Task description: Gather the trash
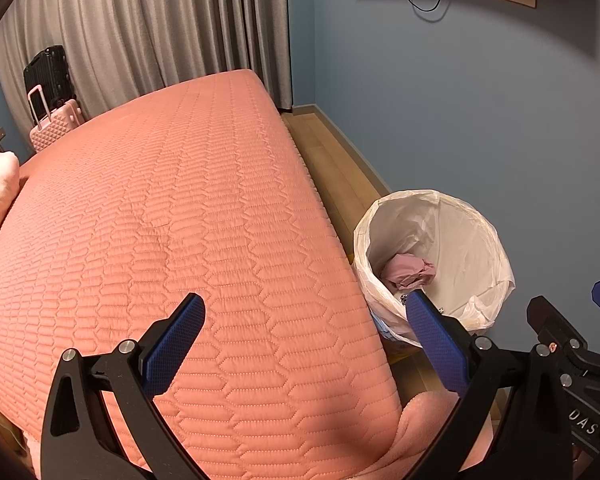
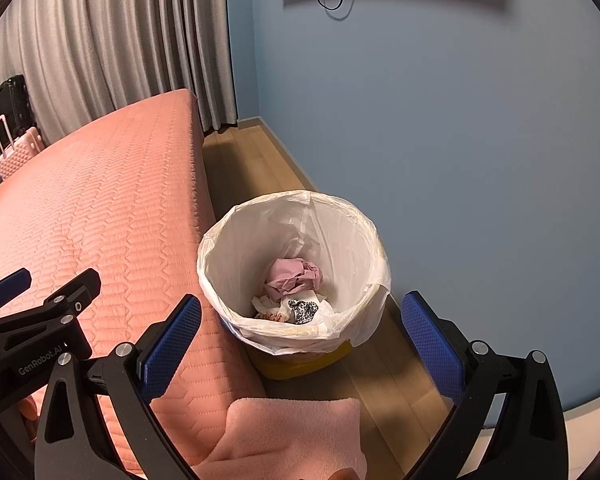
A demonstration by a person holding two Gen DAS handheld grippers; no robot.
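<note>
Both my jaws stand wide and hold nothing: my left gripper [image 1: 304, 344] hangs over the quilted bed [image 1: 172, 208], my right gripper [image 2: 300, 344] faces the lined trash bin [image 2: 236, 240] at 12 o'clock, where the crumpled pink paper [image 2: 292, 276] and other scraps already lie. I judge the risk is the loose liner [image 2: 340, 328]: it drapes slackly over the rim, so a finger dipping in could snag it and drag it down or tip the bin, which stands just beside the bed edge.
</note>
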